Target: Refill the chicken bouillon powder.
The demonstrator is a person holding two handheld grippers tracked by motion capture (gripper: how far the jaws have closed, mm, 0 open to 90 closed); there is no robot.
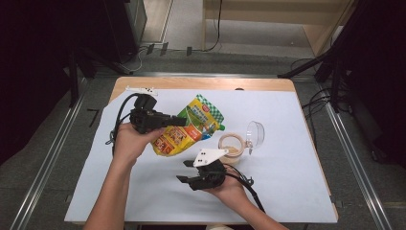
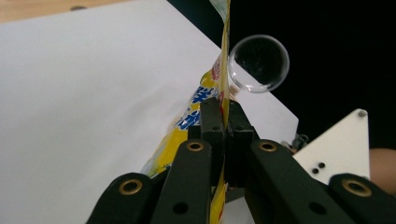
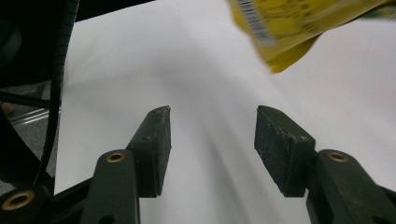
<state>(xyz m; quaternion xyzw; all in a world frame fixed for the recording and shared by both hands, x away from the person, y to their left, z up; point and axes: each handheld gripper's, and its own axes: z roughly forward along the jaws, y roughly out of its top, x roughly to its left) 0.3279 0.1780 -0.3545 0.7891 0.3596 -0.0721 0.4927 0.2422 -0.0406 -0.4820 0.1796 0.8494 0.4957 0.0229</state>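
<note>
A yellow and green printed pouch (image 1: 194, 128) hangs tilted above the white sheet, and my left gripper (image 1: 180, 120) is shut on its left edge. In the left gripper view the two pads (image 2: 211, 122) pinch the pouch's thin edge (image 2: 205, 95). My right gripper (image 1: 184, 171) sits lower, near the front of the table, pointing left with its jaws open. In the right gripper view nothing lies between its pads (image 3: 157, 140), and the pouch's corner (image 3: 299, 25) hangs above and to the right.
A small round jar (image 1: 231, 145) with beige contents stands right of the pouch, its clear lid (image 1: 255, 133) open beside it. That lid (image 2: 259, 63) also appears beyond the left jaws. A white sheet (image 1: 287, 182) covers the wooden table; cables trail from both grippers.
</note>
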